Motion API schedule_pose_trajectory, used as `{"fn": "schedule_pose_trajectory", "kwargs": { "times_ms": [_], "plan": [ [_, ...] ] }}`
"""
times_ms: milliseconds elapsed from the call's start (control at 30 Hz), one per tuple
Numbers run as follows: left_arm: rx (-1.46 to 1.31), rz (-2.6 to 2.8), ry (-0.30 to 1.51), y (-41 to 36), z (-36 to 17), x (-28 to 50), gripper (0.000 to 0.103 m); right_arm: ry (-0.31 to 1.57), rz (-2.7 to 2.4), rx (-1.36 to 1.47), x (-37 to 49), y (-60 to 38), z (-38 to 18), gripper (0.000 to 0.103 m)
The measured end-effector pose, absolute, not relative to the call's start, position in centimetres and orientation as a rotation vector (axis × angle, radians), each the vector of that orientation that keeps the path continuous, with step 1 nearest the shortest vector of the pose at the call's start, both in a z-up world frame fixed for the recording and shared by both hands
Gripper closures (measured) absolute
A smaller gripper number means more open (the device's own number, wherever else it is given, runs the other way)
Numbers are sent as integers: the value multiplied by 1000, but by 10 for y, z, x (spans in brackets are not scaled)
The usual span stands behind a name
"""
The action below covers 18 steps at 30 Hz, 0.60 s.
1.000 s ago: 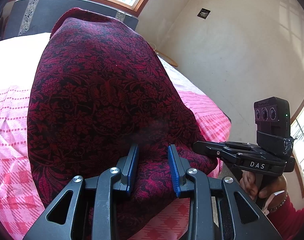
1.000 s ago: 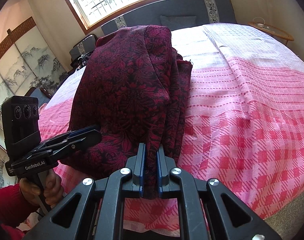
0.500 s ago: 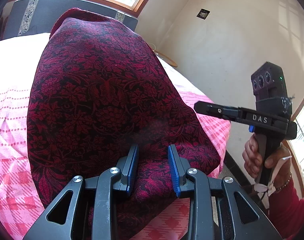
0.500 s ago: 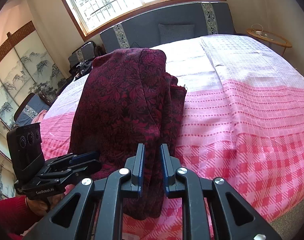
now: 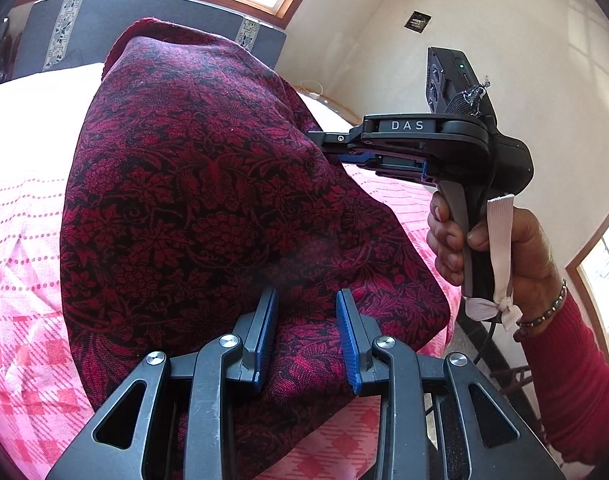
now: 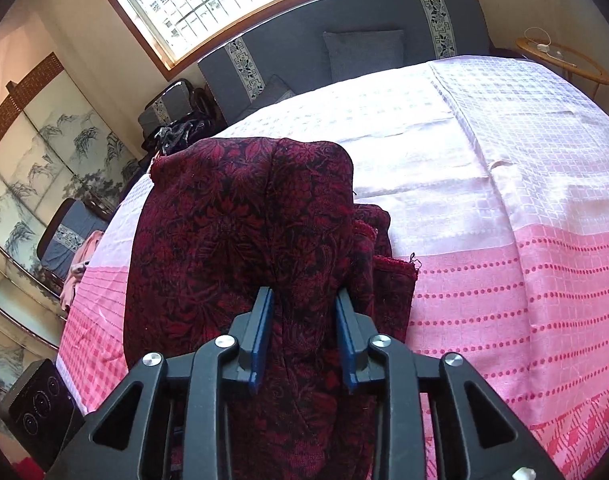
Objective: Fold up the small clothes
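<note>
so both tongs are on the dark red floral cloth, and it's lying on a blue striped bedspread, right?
Not quite: the bedspread is pink and white with checks and dots, not blue striped, as the right wrist view shows. The rest holds: the left tongs and the right tongs each have the dark red floral cloth between them.

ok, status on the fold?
Left tool shut on red cloth. Right tool jaws just closing, cloth between them. Cloth draped over pink bedspread, nothing blocking.
</note>
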<state>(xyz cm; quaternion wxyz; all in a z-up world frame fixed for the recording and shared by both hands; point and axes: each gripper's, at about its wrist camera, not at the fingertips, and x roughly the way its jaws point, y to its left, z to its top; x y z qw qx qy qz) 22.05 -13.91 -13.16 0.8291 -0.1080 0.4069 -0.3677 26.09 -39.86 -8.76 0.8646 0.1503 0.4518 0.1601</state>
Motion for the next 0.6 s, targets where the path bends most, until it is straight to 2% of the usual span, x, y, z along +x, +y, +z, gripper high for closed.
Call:
{"fn": "schedule_pose_trajectory", "kwargs": {
  "times_ms": [433, 533, 600],
  "plan": [
    [-123, -724, 867, -159, -116, 208, 70, 944, 306, 400, 245, -421, -99, 94],
    [-96, -700, 868, -160, -106, 200, 69, 946, 311, 406, 248, -419, -102, 92],
    [-97, -688, 862, -154, -94, 197, 69, 927, 329, 441, 247, -423, -100, 87]
  ]
}}
